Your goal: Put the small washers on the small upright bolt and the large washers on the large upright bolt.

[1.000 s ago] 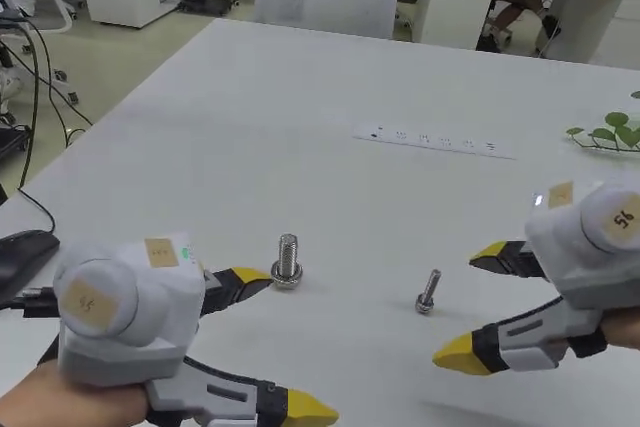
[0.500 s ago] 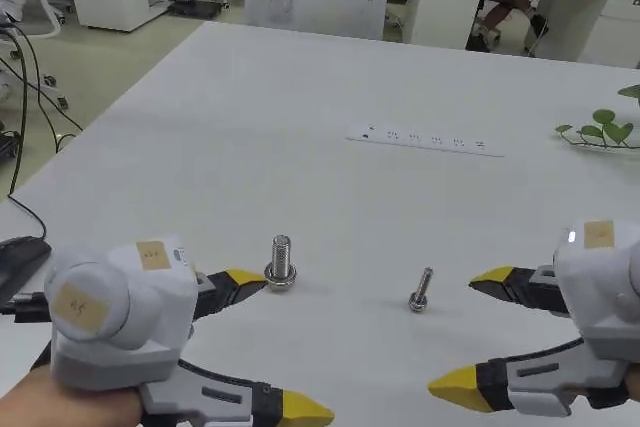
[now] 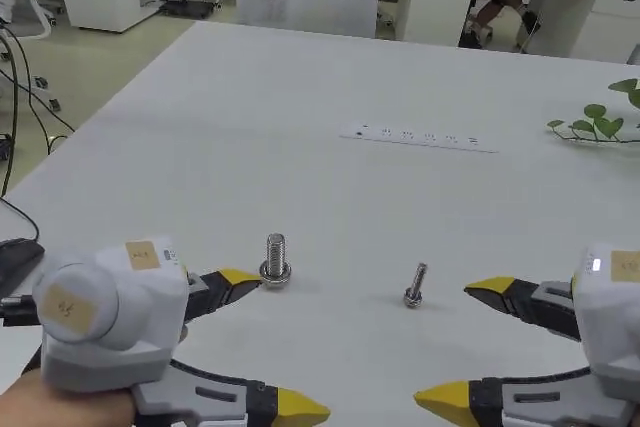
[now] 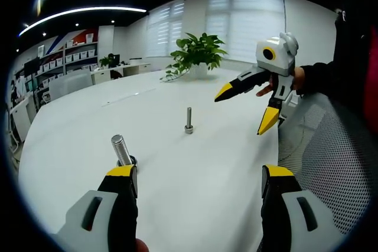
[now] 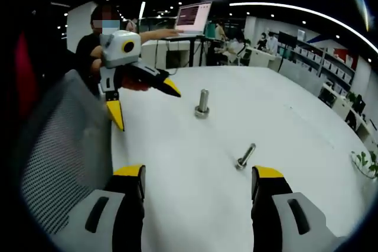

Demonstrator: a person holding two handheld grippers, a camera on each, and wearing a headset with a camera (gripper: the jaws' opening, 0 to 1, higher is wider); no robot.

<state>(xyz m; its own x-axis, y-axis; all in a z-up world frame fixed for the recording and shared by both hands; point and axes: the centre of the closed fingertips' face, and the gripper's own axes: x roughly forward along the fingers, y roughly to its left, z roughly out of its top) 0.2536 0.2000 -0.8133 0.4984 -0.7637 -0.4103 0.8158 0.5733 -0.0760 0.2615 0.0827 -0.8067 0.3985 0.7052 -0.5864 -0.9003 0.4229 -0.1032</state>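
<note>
A bare white table (image 3: 300,107) runs up the head view into an open office, with a white power strip (image 3: 418,137) lying flat right of centre, a leafy plant (image 3: 600,119) at the right edge, and a grey mesh chair (image 3: 305,2) against the table's far end at the top. The large bolt (image 3: 275,259) stands upright on its head left of centre in the lower half. The small bolt (image 3: 415,285) stands to its right, well apart and leaning slightly. The left gripper (image 3: 275,343) fills the lower left, its jaws spread wide and holding nothing. Its upper yellow tip sits just left of the large bolt, close but not touching. The right gripper (image 3: 455,344) comes in from the lower right, its jaws likewise wide apart and empty. Its upper tip is near the small bolt, with bare tabletop between them.
</note>
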